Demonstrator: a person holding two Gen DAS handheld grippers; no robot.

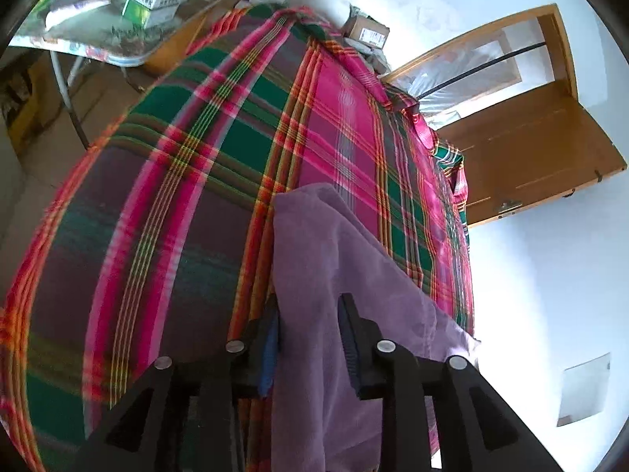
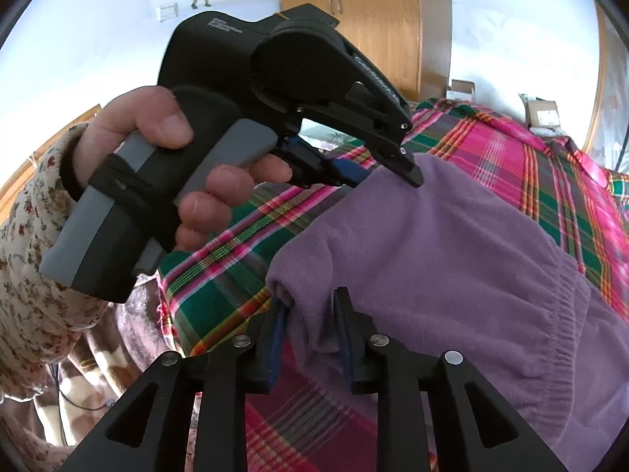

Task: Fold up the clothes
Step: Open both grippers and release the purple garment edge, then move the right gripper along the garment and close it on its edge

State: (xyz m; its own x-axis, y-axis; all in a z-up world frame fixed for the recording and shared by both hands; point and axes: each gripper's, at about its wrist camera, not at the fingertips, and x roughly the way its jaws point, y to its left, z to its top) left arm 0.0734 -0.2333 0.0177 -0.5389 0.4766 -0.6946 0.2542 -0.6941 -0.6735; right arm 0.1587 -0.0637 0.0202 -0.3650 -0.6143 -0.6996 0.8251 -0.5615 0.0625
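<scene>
Both grippers pinching the purple fleece garment (image 2: pixel 452 255).

I see the left gripper (image 1: pixel 308 338) and right gripper (image 2: pixel 310 326) each clamped on an edge, the fleece spread over the plaid blanket (image 1: pixel 177 196); a hand (image 2: pixel 165 165) holds the left unit.

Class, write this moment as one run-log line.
step: fold | left gripper: shut on purple garment | right gripper: shut on purple garment | surface: plaid blanket

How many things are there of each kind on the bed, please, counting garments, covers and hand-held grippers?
Purple garment: 1
Plaid cover: 1
Hand-held grippers: 2, left and right, both shut on the garment
Total: 4
</scene>
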